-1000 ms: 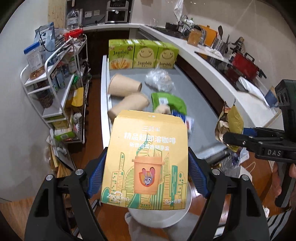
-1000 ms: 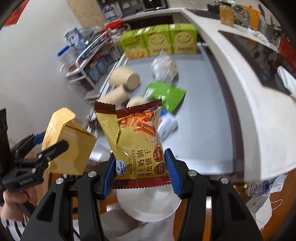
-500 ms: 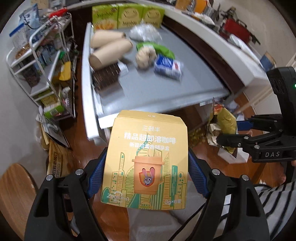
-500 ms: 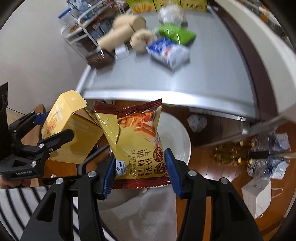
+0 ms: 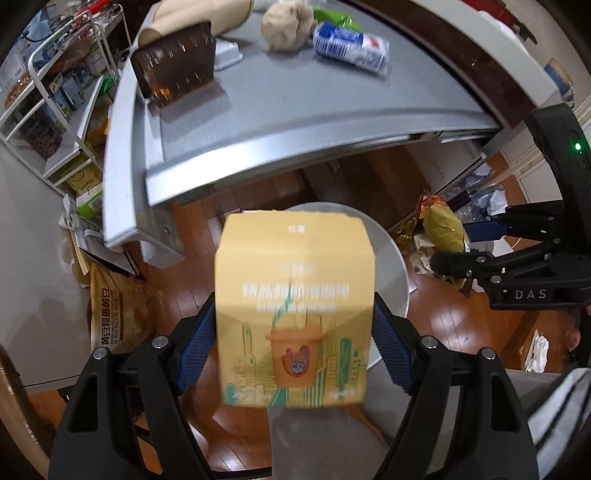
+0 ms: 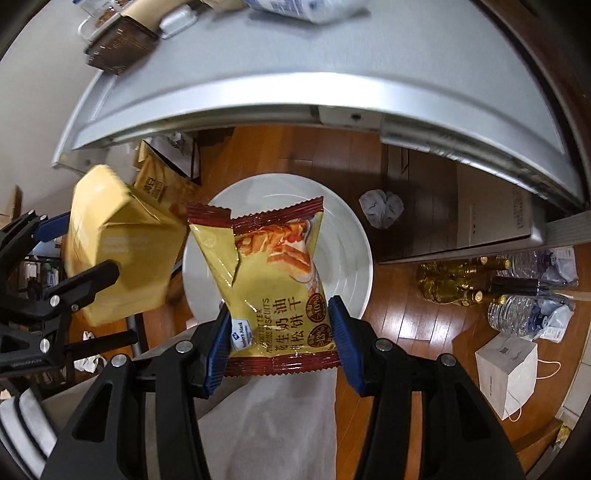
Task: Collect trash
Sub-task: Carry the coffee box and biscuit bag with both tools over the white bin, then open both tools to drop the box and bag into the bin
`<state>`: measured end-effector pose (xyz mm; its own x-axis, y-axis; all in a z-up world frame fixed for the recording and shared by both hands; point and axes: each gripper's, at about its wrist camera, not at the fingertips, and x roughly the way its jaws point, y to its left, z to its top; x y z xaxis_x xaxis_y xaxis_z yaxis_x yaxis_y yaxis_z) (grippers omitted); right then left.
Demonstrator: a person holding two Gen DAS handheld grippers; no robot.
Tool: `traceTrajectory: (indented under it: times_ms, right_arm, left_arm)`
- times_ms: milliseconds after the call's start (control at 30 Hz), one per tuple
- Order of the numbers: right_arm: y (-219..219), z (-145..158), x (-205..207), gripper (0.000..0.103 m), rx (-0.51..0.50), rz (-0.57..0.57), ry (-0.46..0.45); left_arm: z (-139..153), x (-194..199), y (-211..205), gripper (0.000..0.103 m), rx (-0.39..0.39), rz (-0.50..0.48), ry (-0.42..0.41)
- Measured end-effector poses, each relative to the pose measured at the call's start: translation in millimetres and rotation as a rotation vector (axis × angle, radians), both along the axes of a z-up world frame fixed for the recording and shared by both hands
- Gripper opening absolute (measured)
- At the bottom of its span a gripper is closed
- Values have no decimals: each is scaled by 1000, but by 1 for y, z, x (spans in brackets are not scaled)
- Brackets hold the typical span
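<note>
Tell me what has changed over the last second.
Both grippers swung back from over the table and now point down over the round white bin on the floor. No grasp changed: the left gripper keeps the yellow coffee box, the right gripper keeps the biscuit packet. The table's trash looks unmoved.

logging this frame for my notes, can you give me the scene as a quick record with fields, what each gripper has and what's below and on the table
left gripper: shut on yellow coffee box
right gripper: shut on biscuit wrapper, torn at its top edge
below both: round white bin on the wood floor
box position: above the bin's left rim, seen from the right wrist
wrapper position: over the bin's middle
grey table: brown cup on its side, blue-white packet, beige lump
</note>
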<state>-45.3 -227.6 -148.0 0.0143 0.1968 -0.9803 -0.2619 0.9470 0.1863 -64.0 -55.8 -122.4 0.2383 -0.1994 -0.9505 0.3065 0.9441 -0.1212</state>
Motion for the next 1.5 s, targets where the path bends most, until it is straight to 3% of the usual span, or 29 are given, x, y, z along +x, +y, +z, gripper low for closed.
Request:
traceTrajectory:
  times_ms: [467,1100,1200,1233,1500]
  right_arm:
    - [15,-39,4,49,-27,7,64]
    - [16,-46,11,50,-61,4,56]
    - [16,-42,12,75,-52,-9,42]
    - [16,-41,12,82,-45,-11,43]
    - [17,-38,11,82,-66,8,28]
  left_arm:
    - [-30,5,-7,78,35,1,39]
    - [-32,11,-7,79,35,-8,41]
    - [-31,13,-8,98,29,-3,54]
    - [-31,13,-8,98,28,1,56]
    - [-33,13,-7,98,39,5,56]
